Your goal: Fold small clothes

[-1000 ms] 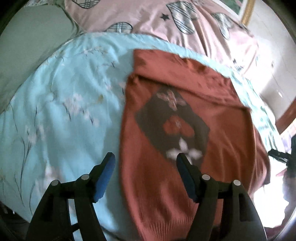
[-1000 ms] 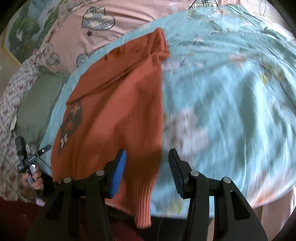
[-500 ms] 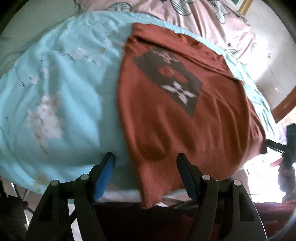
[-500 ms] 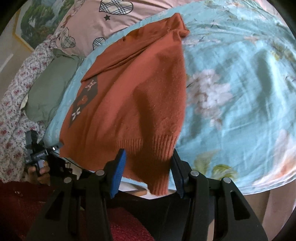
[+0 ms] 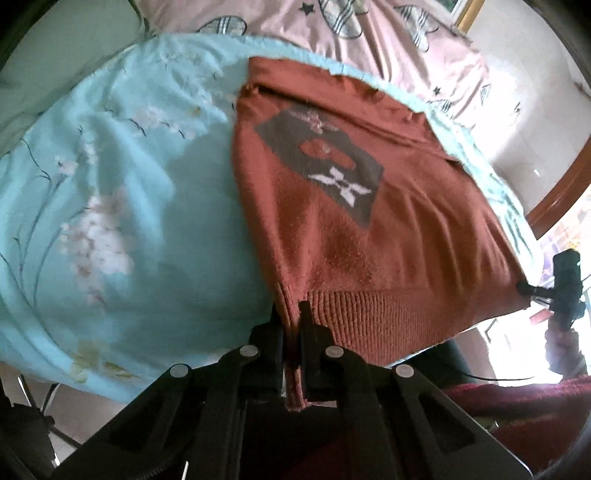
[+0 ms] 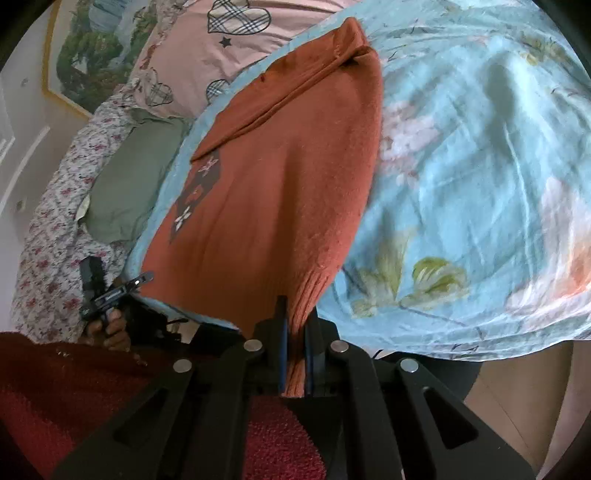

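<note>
A rust-orange knit sweater point(image 5: 354, 229) with a dark diamond patch lies flat on a light blue floral bedsheet point(image 5: 122, 206). Its ribbed hem hangs at the bed's near edge. My left gripper point(image 5: 293, 310) is shut on the hem's left corner. In the right wrist view the same sweater point(image 6: 280, 177) stretches away, and my right gripper point(image 6: 295, 314) is shut on the hem's right corner. The sleeves are folded across the far end of the sweater.
A pink quilt with plaid hearts point(image 5: 369, 33) lies beyond the sweater. A green pillow point(image 6: 129, 184) sits at the bed's left side. The other gripper and hand show at the edge of each view point(image 6: 107, 295). A dark red garment point(image 6: 74, 398) is below the grippers.
Both grippers were open and hovering over the hem; they have since closed on the hem corners. The hem is now pulled taut between them.
</note>
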Motion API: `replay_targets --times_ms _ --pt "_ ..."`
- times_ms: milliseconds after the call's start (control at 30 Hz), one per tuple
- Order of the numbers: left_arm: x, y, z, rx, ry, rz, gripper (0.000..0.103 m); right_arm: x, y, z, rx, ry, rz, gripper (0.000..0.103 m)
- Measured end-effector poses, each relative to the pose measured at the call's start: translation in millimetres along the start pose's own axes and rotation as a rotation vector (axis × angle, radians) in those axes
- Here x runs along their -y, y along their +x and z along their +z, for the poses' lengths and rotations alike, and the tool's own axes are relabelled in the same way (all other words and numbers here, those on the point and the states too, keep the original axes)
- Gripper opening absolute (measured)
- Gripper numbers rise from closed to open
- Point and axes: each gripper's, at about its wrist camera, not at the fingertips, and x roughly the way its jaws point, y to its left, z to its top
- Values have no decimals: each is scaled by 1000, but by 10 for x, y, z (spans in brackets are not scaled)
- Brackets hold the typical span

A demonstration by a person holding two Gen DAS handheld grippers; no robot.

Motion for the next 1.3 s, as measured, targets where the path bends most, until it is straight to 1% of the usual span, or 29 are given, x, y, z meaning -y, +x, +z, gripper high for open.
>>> replay_targets --times_ms 67,100,133,200,233,267,333,367,400,433,467,500,533,600,700,867,967,1067,1133,1267,1300 --pt "-28 15 11 -1 -9 -26 6 37 56 30 0 26 41 9" --pt "-39 52 22 -13 -17 -39 6 47 92 43 -5 33 55 11" --pt "-42 84 30 -24 -24 -59 7 46 122 46 -8 33 44 11" --pt "-47 131 37 -38 -35 -75 16 73 194 50 -24 42 21 22" --pt "-41 157 43 -45 -36 -76 26 87 227 49 -23 48 37 30" --pt "-40 169 27 -50 -38 -82 36 97 235 51 -12 50 57 31" --pt "-34 233 38 -58 -49 -94 45 84 244 51 5 52 73 31" --pt "-41 255 41 -65 -53 -100 45 68 255 54 16 48 79 30" --pt "-44 276 40 -65 -52 -103 44 54 258 57 15 42 77 28" --pt "-41 288 50 -60 -47 -103 43 11 273 55 6 20 64 14" --pt "-23 292 51 -47 -34 -90 32 -10 268 49 0 8 51 8" --pt "-18 282 39 -37 -20 -68 23 -26 249 46 0 -4 44 8" --pt "-16 274 25 -32 -11 -58 5 -55 213 49 10 -13 43 8" --pt "-46 216 14 -20 -29 -86 5 -92 143 74 27 -18 46 8" --pt "-56 65 52 22 -45 -98 5 -205 -2 154 71 -38 79 8" --pt "-3 -198 195 98 -48 -104 5 -331 -300 331 200 -38 160 8" --pt "14 -317 326 139 -58 -117 5 -335 -341 469 249 -25 173 8" --pt "59 -386 503 177 -69 -141 5 -363 -327 643 288 -27 184 8" --pt "124 -420 646 208 -57 -153 5 -386 -323 806 313 -38 187 8" --pt "258 -414 1059 284 -38 -168 5 -440 -295 1288 374 -62 171 8" --pt "282 -395 1221 307 -38 -166 5 -433 -294 1411 385 -66 157 8"
